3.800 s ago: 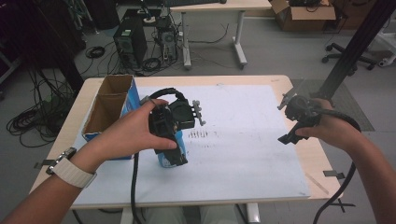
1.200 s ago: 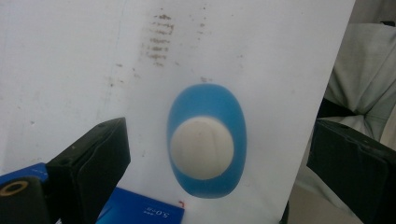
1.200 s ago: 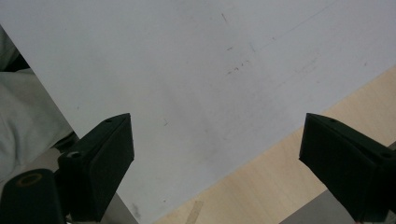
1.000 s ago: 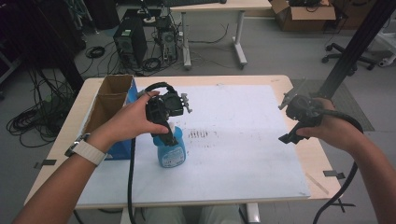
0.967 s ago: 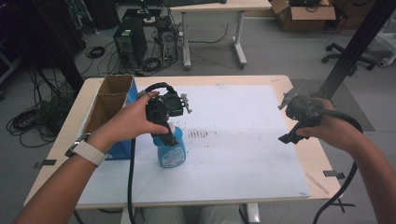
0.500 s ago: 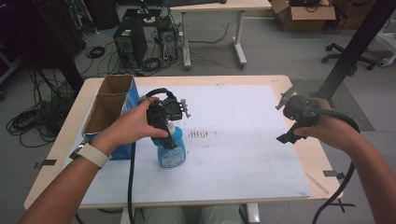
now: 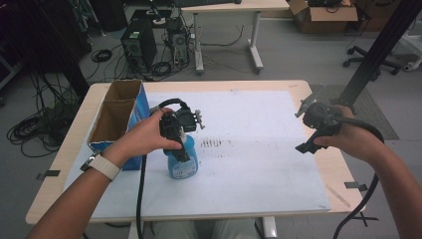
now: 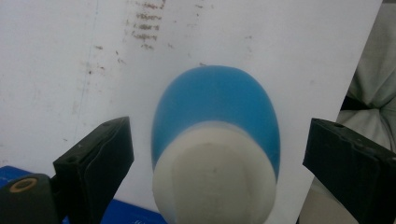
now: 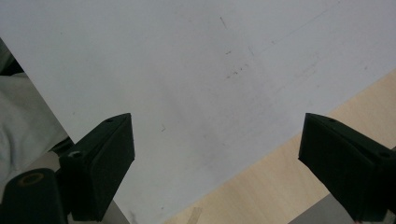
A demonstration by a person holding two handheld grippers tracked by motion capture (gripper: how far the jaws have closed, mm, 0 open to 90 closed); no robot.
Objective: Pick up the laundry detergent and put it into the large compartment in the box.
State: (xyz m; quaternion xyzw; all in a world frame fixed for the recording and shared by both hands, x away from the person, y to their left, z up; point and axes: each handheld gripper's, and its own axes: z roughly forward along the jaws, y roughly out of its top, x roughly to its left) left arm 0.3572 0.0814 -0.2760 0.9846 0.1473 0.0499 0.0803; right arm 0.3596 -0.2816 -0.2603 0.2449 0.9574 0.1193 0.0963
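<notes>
A blue bottle [image 7: 183, 163] with a white cap [image 8: 212, 177] stands upright on the white sheet [image 7: 259, 164], left of centre. My left gripper [image 7: 180, 149] points down over it, one jaw on each side of the cap. In the left gripper view the gripper [image 8: 217, 133] has bare sheet showing between each pad and the bottle [image 8: 215, 102]. Its jaws have just been closing a little, with the bottle between them untouched. My right gripper [image 7: 299, 129] hovers open over the sheet's right edge, and in its own view this gripper [image 9: 215, 126] has nothing between its jaws.
An open cardboard box [image 7: 117, 112] with blue sides stands just left of the bottle. The wooden table [image 7: 343, 179] shows bare beyond the sheet's right edge. Computer towers [image 7: 139, 47] and cables lie on the floor behind.
My left gripper has sunk lower around the bottle's top. The bottle and the right gripper have stayed put.
</notes>
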